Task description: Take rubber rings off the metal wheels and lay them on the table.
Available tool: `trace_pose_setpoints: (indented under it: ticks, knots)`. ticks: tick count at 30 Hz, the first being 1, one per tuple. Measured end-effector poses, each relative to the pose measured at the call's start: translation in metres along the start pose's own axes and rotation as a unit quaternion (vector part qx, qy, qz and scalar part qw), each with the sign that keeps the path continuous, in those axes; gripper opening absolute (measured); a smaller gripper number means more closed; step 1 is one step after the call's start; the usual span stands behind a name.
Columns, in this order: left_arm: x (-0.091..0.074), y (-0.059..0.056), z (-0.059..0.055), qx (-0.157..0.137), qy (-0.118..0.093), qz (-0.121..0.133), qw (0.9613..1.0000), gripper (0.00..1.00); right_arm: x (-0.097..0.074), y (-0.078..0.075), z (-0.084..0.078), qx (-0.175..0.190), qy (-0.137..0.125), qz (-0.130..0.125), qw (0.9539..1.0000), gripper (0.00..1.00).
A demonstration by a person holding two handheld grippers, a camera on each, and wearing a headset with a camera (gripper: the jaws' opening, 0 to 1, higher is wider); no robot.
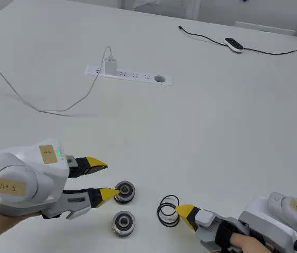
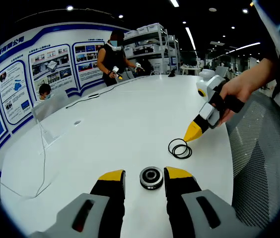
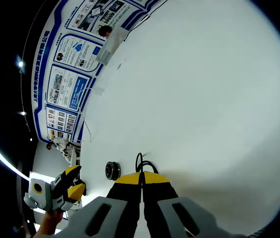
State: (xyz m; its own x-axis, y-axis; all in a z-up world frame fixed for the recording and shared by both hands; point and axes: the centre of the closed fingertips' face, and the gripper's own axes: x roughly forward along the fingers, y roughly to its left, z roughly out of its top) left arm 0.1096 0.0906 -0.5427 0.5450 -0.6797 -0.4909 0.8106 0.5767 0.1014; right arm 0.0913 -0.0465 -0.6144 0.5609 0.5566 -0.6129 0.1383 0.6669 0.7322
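Two metal wheels with black rubber lie on the white table (image 1: 217, 132): one wheel (image 1: 124, 191) near my left gripper, the other wheel (image 1: 123, 223) closer to me. My left gripper (image 1: 102, 177) is open, and the first wheel (image 2: 151, 177) sits between its yellow tips without touching them. A small pile of loose black rubber rings (image 1: 168, 210) lies flat to the right. My right gripper (image 1: 185, 213) is shut, with its tip at the edge of those rings (image 3: 140, 161); I cannot tell whether a ring is pinched. The right gripper (image 2: 199, 126) hovers just above the rings (image 2: 179, 148).
A white power strip (image 1: 130, 74) with a plugged charger and a thin cable (image 1: 27, 103) lies mid-table. A small black-and-white device (image 1: 234, 45) on a black cord rests at the far right. People (image 2: 112, 54) stand at the table's far end.
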Motion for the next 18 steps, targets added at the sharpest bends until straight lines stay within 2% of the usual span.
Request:
trace_pose_setpoints:
  ticks: [6, 9, 13, 18]
  knots:
    - [0.000, 0.000, 0.002, 0.004, -0.001, -0.001, 1.0000, 0.31, 0.001, -0.002, 0.000, -0.022, 0.003, -0.019, 0.9996, 0.02]
    - [0.000, 0.002, 0.003, 0.002, -0.006, 0.000, 1.0000, 0.31, 0.000, -0.002, -0.004, -0.040, 0.018, -0.028, 0.9986, 0.02]
    - [0.000, 0.003, 0.003, 0.000, -0.008, 0.001, 1.0000, 0.31, -0.001, -0.002, -0.009, -0.042, 0.029, -0.031, 0.9982, 0.07]
    - [0.001, 0.003, 0.003, 0.001, -0.009, -0.001, 1.0000, 0.30, -0.003, -0.003, -0.013, -0.054, 0.037, -0.037, 0.9972, 0.08]
